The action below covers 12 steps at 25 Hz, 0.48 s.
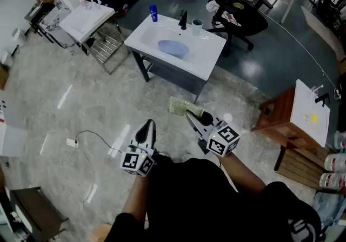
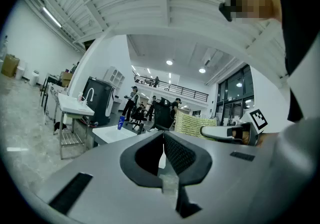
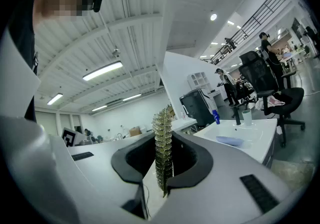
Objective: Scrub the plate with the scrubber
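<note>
Far ahead, the plate [image 1: 173, 48] lies in the sink [image 1: 210, 62]. The right gripper [image 1: 190, 114] pinches the scrubber [image 1: 178, 106]; the left gripper [image 1: 148, 123] is closed, empty. Best to step close, then press it flat.
</note>
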Motion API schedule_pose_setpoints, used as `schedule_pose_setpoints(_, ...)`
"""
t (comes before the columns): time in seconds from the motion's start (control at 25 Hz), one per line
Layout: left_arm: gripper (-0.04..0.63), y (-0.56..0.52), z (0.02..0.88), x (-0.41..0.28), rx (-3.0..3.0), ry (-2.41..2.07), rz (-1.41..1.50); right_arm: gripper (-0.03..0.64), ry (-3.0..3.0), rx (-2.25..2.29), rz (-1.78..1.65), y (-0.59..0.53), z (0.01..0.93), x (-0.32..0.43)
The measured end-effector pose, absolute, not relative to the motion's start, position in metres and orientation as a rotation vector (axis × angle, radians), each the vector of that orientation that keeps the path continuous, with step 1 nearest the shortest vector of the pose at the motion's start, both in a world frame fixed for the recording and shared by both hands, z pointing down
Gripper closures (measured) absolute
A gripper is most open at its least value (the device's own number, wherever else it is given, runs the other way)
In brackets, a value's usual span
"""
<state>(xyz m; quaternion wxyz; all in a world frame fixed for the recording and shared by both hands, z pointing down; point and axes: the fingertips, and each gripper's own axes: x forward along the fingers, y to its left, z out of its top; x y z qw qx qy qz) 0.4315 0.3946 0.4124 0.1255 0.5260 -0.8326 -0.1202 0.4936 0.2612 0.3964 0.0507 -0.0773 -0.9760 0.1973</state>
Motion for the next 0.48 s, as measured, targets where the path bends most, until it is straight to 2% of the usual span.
schedule_pose_setpoints(0.48,0.589,0.426,0.434,0.381,1.463,-2.449,-0.327,0.554,-2.991,-0.4,0.479,0.291,0.409,0.445)
